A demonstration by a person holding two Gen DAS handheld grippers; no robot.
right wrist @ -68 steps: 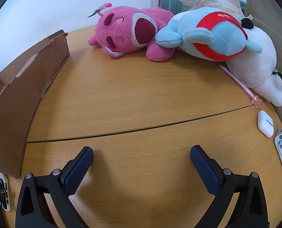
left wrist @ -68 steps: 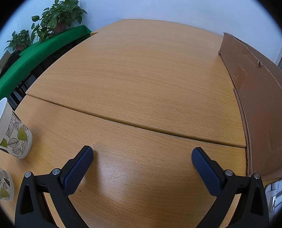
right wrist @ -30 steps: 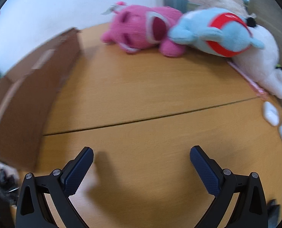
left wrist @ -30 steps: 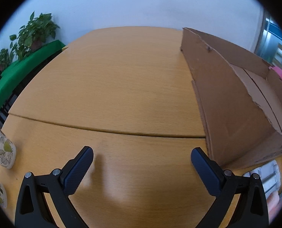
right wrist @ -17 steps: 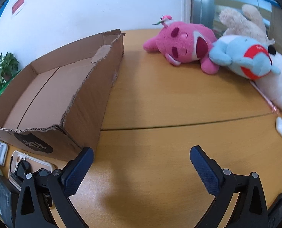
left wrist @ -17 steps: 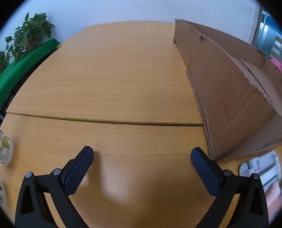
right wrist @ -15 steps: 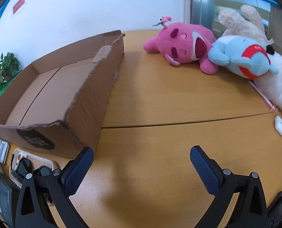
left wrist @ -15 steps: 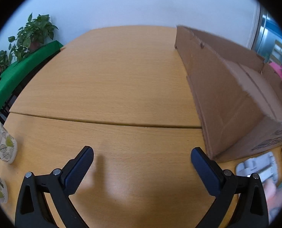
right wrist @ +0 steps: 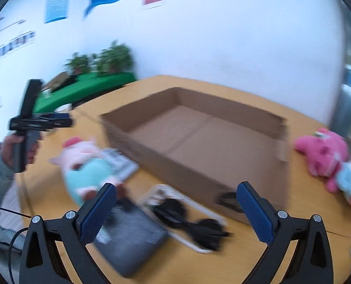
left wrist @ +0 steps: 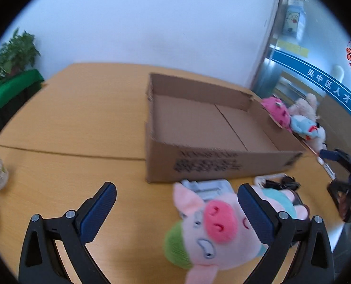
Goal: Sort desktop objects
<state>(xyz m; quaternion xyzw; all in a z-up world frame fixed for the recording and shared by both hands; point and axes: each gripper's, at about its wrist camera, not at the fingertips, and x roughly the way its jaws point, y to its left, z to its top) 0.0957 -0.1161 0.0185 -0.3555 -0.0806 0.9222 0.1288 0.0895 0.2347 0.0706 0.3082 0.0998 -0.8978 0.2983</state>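
Left claw: open, empty, above desk | Right claw: open, empty | Pig plush: lying on desk beside left claw's right finger, near front of cardboard box | Box: empty, upright on desk

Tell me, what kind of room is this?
Probably an office or public service room. White walls carry posters and a blue banner with Chinese writing, a big wooden table holds a cardboard box, and potted plants stand on a green-covered side table.
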